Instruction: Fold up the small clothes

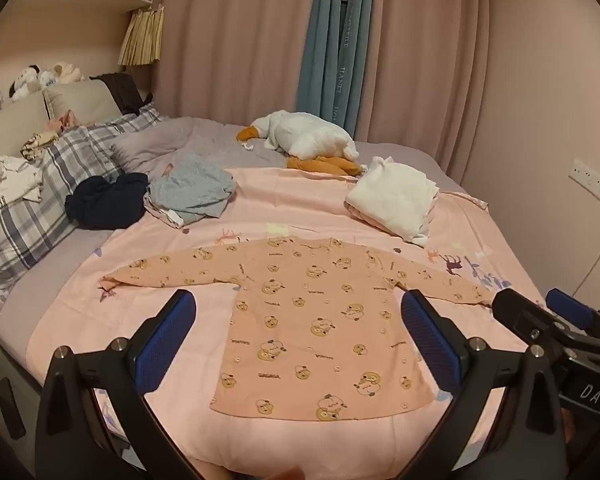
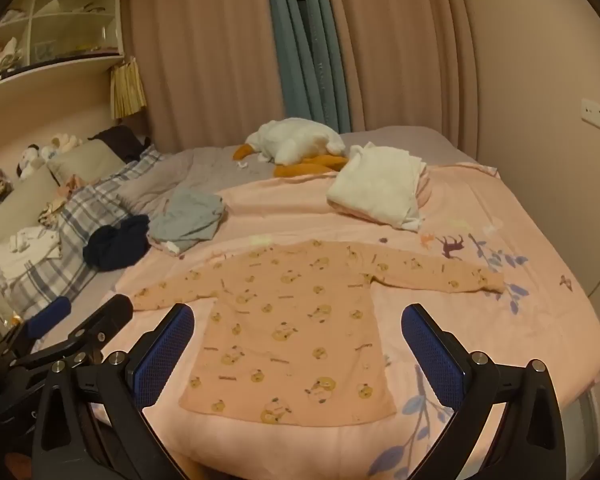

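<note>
Hovering with both left tongs point(image 1: 296, 330) and right tongs point(image 2: 298, 344) spread wide and empty over shirt point(image 1: 312, 320) lying flat on bed point(image 1: 260, 188), "DAS" legible on right tongs' body.

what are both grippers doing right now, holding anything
Left gripper: jaws wide open, holding nothing, above the pink printed shirt.
Right gripper: jaws wide open, holding nothing, above the same shirt.

— What is seen at the far end of the bed point(image 1: 204, 132)?
— A plush goose point(image 1: 304, 140) is laid before the curtains point(image 1: 236, 40).
— And to the left?
— Plaid pillows point(image 1: 48, 204) are propped by stuffed toys point(image 1: 40, 78).
</note>
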A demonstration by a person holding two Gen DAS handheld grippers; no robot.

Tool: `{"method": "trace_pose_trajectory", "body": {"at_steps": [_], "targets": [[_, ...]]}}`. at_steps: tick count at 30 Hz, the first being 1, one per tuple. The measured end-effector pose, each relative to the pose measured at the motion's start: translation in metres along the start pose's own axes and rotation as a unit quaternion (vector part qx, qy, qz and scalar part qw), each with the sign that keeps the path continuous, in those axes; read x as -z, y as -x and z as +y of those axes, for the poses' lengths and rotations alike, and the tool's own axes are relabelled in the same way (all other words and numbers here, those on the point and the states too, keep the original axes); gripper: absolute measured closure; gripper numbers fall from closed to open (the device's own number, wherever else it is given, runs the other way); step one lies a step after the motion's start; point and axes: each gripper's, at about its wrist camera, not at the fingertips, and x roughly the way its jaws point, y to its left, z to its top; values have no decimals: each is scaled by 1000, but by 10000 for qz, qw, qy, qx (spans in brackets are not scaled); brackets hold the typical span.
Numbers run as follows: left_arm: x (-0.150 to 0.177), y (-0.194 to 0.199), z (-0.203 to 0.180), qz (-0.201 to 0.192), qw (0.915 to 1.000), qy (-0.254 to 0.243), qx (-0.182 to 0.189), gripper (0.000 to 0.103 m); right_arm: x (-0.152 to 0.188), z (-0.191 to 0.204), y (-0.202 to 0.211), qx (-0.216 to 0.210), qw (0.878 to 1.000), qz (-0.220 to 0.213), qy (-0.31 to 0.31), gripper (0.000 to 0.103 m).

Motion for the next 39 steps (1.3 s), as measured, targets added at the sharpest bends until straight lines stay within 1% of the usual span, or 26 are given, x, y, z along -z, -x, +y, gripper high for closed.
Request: {"method": "trace_pose_trajectory", "body": {"at_steps": [1,3,6,10,11,13,18,24,28,33,37,39], "targets": [[0,0,1,10,10000,31,43,0,0,0,0,34,10000,11,50,0],[5,-7,7,153,9997,121,114,0,0,0,0,10,10000,17,31,0],[7,-8,5,313,9994,113,127,0,1,1,0,19,10000,30,43,0],[6,-8,0,356,9993,84,67,0,4,9,-1,49,9999,44,75,0],[7,-9,-1,372,9992,89,66,0,4,1,0,30,10000,46,74,0],[6,-12,0,398,9991,134,85,0,5,3,-1,29,9999,42,88,0],[9,-11,-1,305,9995,97,23,0,5,3,-1,6,10000,46,65,0],[10,-13,1,377,9992,115,33,0,6,4,-1,-2,10000,69,21,0],[7,-14,2,395,9989,244,79,0,6,5,-1,-34,10000,80,10,0],[9,-13,-3,368,9993,114,-37,0,9,1,-3,-10,10000,95,8,0],[8,-12,1,382,9990,203,69,0,9,1,-2,-35,10000,85,-20,0],[8,-11,1,361,9991,215,15,0,10,1,-1,-32,10000,71,-46,0]]}}
